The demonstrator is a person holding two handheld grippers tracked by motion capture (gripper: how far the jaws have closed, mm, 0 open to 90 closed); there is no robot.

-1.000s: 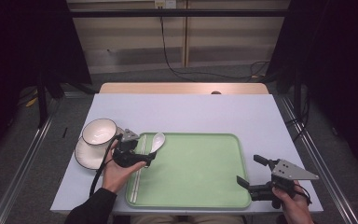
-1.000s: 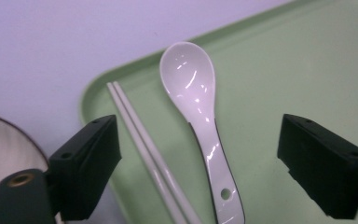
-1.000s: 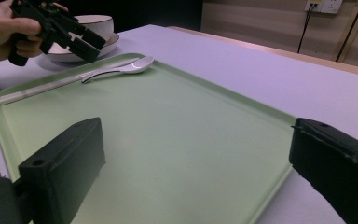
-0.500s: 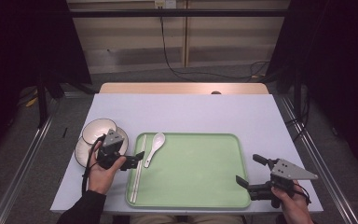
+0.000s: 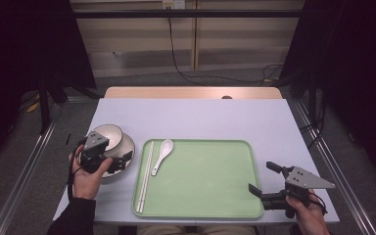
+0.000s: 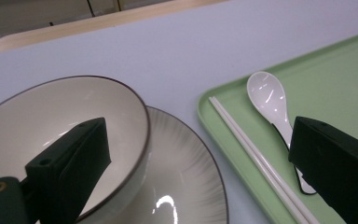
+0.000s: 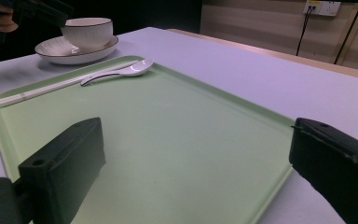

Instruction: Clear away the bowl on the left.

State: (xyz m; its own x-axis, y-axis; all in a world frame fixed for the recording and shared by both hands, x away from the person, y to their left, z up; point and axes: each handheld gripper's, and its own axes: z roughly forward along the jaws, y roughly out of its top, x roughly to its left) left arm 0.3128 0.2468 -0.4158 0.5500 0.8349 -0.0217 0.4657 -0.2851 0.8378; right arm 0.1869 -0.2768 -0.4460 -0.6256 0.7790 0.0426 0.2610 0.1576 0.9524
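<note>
Left gripper (image 5: 122,160) over white ceramic bowl with dark rim (image 5: 111,136), which sits on round white ribbed plate (image 5: 127,152) left of tray; jaws just been opening, now wide, nothing between pads. White ceramic spoon (image 5: 162,153) and white chopsticks (image 5: 145,175) lie on pale green plastic tray (image 5: 210,181). Right gripper (image 5: 263,178) at tray's right edge, jaws wide, empty.

White bowl (image 5: 110,136) with dark rim, upright, empty, sits on white ribbed plate (image 5: 125,155) on table just left of green tray (image 5: 210,188). White spoon (image 5: 162,154) lies bowl-up beside white chopsticks (image 5: 145,177) at tray's left edge.
</note>
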